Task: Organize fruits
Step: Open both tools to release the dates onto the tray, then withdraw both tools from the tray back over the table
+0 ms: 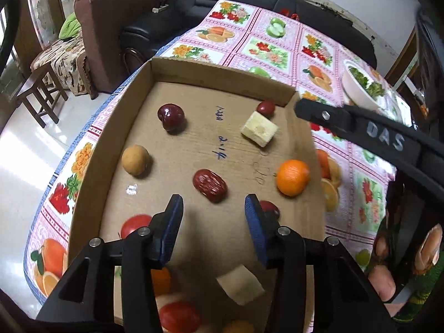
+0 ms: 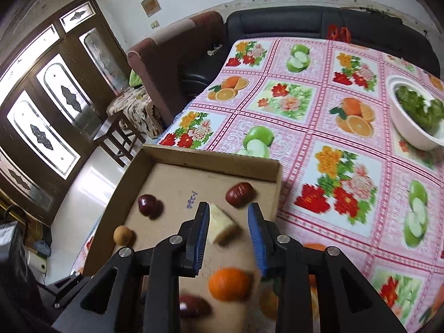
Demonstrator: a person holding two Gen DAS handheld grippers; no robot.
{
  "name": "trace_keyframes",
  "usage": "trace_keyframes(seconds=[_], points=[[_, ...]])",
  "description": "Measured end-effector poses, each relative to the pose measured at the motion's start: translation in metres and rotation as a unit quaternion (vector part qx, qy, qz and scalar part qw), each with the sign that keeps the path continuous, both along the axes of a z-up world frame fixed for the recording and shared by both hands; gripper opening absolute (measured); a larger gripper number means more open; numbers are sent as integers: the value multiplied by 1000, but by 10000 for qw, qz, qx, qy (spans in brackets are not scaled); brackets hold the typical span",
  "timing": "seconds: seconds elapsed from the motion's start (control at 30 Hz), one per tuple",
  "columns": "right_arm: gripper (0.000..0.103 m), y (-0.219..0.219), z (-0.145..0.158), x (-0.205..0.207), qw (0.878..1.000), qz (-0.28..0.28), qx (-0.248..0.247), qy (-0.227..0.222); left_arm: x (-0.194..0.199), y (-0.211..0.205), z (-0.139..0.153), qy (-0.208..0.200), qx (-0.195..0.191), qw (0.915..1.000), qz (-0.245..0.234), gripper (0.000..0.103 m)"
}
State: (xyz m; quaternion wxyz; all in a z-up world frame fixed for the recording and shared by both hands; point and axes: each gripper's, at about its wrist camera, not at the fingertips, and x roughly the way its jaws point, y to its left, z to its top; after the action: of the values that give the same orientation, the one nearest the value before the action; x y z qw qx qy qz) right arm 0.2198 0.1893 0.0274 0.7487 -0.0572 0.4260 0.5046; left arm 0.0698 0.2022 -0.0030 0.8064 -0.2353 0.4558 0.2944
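Observation:
A shallow cardboard tray [image 1: 222, 72] on the table holds loose fruit: a dark red apple [image 1: 171, 117], a tan round fruit [image 1: 135, 160], a red date [image 1: 210, 185], an orange [image 1: 292, 177], a pale cube [image 1: 258, 128], a small date [image 1: 265, 108] and a tomato [image 1: 135, 225]. My left gripper [image 1: 213, 211] is open and empty above the tray, just short of the red date. My right gripper [image 2: 228, 216] is open above the tray [image 2: 211, 157], over the pale cube [image 2: 221, 225], with the orange [image 2: 229, 283] nearer. Its arm shows in the left wrist view [image 1: 360, 130].
The table carries a pink cloth [image 2: 319, 105] printed with fruit and flowers. A white bowl of greens [image 2: 416, 116] stands at the right. A brown armchair [image 1: 111, 27], a black sofa [image 2: 305, 22] and a wooden stool [image 1: 41, 94] stand beyond the table's edge.

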Motion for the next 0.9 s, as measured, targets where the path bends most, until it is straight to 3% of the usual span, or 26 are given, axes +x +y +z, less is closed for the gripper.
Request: trace_keyframes(seconds=[0.33, 0.47, 0.9], points=[[34, -80, 7, -4, 9989, -371, 254, 91, -6, -38, 18, -153, 271, 9994, -118, 48], [40, -113, 8, -6, 9980, -546, 315, 37, -5, -56, 23, -212, 328, 9988, -295, 48], [41, -219, -6, 8, 9912, -1292, 275, 113, 4, -94, 35, -318, 527, 9964, -584, 52]])
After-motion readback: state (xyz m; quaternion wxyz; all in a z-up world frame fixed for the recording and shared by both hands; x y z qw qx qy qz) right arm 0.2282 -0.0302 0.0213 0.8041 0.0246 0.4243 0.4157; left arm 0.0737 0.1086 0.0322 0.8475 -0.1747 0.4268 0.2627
